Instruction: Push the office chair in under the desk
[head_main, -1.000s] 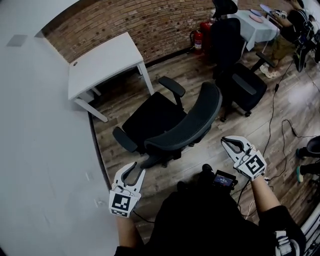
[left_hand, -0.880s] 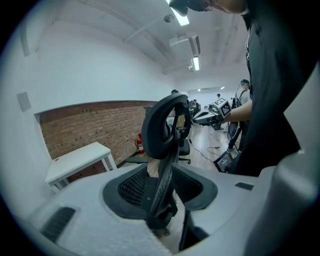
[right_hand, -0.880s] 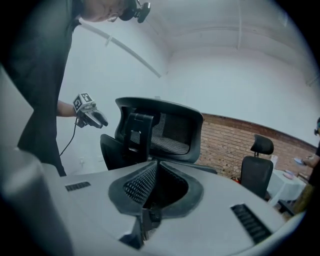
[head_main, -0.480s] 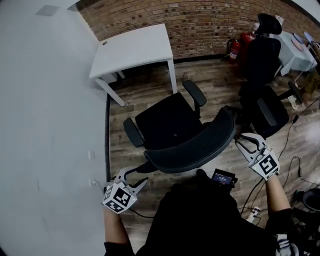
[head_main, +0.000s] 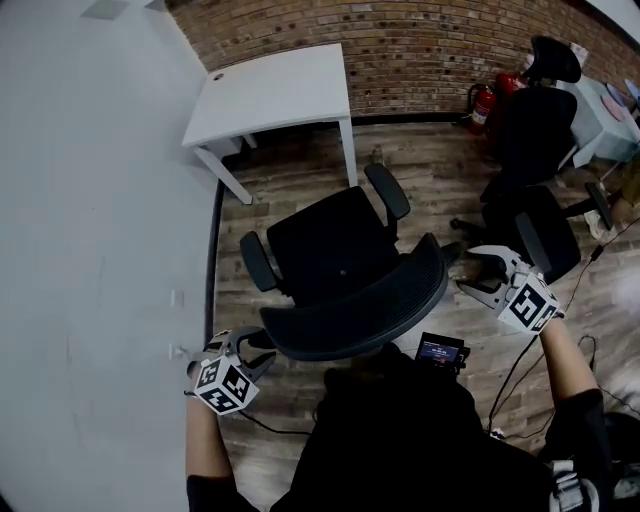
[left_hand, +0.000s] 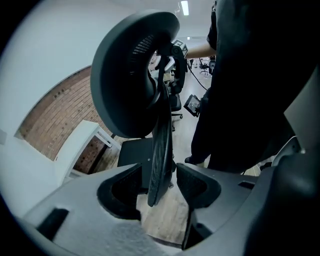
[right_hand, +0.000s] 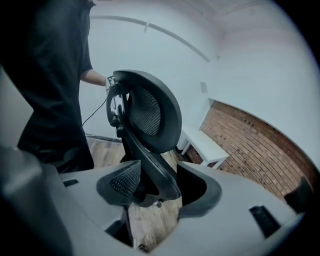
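Both grippers have come in to the two ends of the chair's back since a sec ago, & the head view has swung so the desk sits nearer the top middle.

Closest in, the left gripper (head_main: 246, 345) is at the left end of the backrest (head_main: 360, 312), low by the grey wall (head_main: 100, 250). Its jaws have just been opening & stand wide apart, w/ the thin edge of the back btwn them, not squeezed. The right gripper (head_main: 474, 272) is at the other end. Its jaws have just been opening too. They are apart, w/ the edge btwn them, & the pads don't look clamped on it.

Step in hand, I think: getting a hold on the back, before any push. Next move prob. needs both grippers to close on the edge, or press flat on it. Then they push evenly, so the chair rolls straight & doesn't spin.

The office chair (head_main: 335, 245) is black, w/ a curved mesh back, a flat dark seat & two padded armrests (head_main: 387, 190). It stands on the wood floor (head_main: 300, 170) near the desk (head_main: 275, 88), not under it yet, & looks turned a bit to one side.

The desk is white w/ a bare top, up against the brick wall (head_main: 430, 40). Farther right are a second black chair (head_main: 535, 130) & a red fire extinguisher (head_main: 482, 100).
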